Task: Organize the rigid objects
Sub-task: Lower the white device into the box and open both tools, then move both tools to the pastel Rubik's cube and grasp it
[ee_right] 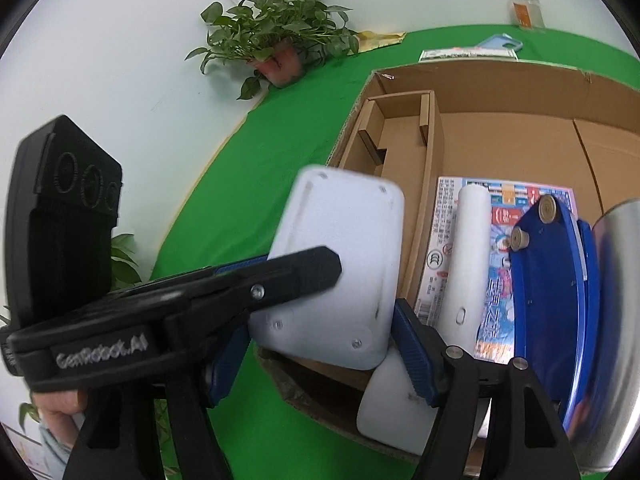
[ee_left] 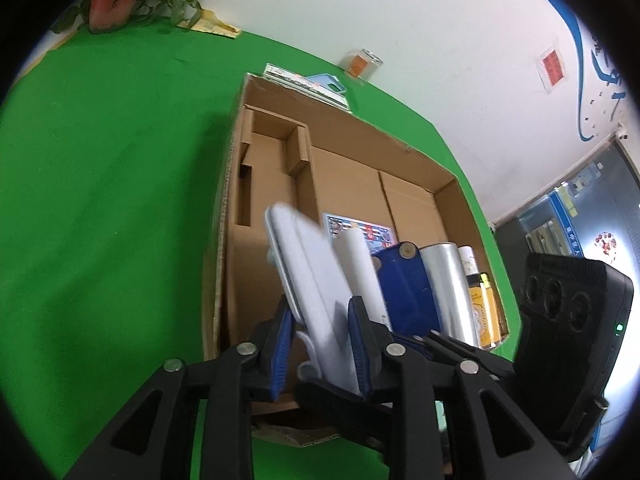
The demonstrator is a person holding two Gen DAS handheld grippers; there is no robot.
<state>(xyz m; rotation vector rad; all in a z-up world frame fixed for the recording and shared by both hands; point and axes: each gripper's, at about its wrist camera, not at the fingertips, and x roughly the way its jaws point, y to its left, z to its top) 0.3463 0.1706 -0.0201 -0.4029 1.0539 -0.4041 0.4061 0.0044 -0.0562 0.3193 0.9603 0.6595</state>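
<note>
Left gripper (ee_left: 322,344) clamped the white flat device (ee_left: 308,280) edge-on, tilted toward upper left, over the cardboard box (ee_left: 224,240) at frame centre. In the right wrist view, right gripper (ee_right: 320,354) pinched that device's (ee_right: 340,264) lower end, left gripper crossing from the left. White cylinder (ee_right: 468,256), blue object (ee_right: 548,300) lay lower right inside.

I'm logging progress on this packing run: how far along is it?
Already in the cardboard box: a white tube, a blue case, a silver cylinder and a yellow bottle. In hand: the left gripper clamps a white device over the box. Left: a phone case and a flat packet behind the box.
</note>
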